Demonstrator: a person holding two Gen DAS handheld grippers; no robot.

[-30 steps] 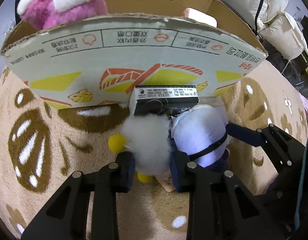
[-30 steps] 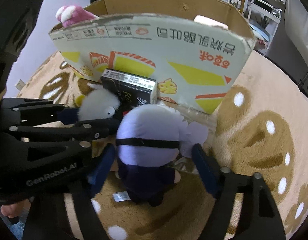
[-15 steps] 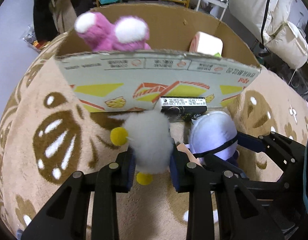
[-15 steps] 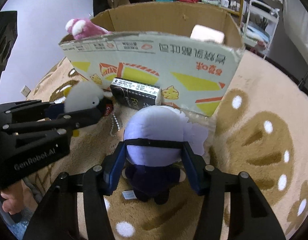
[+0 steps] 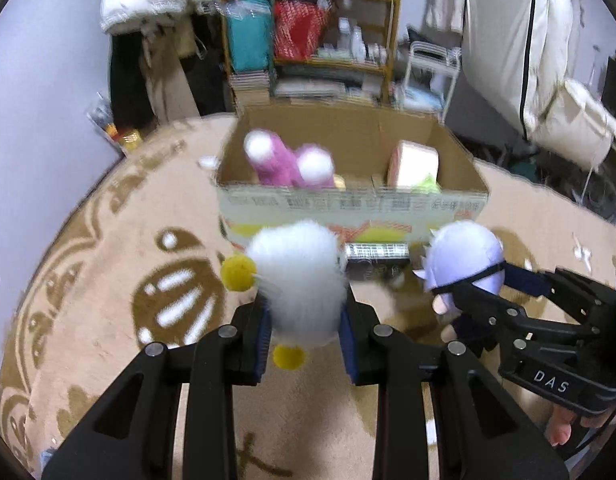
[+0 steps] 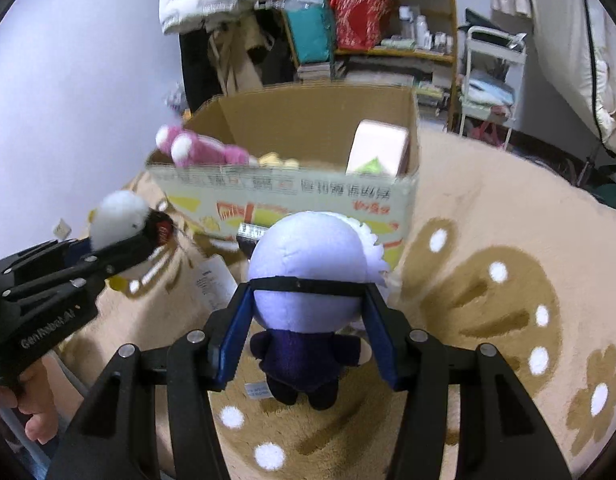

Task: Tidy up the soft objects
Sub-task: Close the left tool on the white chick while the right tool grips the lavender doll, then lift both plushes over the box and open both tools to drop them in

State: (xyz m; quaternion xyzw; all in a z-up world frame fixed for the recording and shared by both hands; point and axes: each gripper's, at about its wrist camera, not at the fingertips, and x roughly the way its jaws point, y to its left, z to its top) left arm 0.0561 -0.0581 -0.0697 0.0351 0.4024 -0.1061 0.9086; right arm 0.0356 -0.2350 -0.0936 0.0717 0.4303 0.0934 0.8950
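The left tool (image 5: 306,334) is clamped on a fluffy white plush (image 5: 298,280) with yellow pompoms, seen low in the centre of the left wrist view; the blue pads press into the fur on both sides, and the toy fills the space between them, its top bulging above the fingertips. The right tool (image 6: 308,332) is closed on a lavender-headed doll (image 6: 308,276) in the centre of the right wrist view, gripping the big round head at the line of its black band, with the dark body hanging below the pads above the beige rug (image 6: 508,220).

Both toys look light and very squashy. The fur of the white one probably compresses a good deal, so a hold across the middle of the body, as now, seems safer than one on a pompom. The doll's head is the widest, firmest-looking part and suits the grip; its body may swing freely.

The open cardboard box (image 5: 352,204) stands beyond both toys, in the upper middle of each view, already holding a pink plush (image 5: 288,164) and a pale block (image 5: 414,162).
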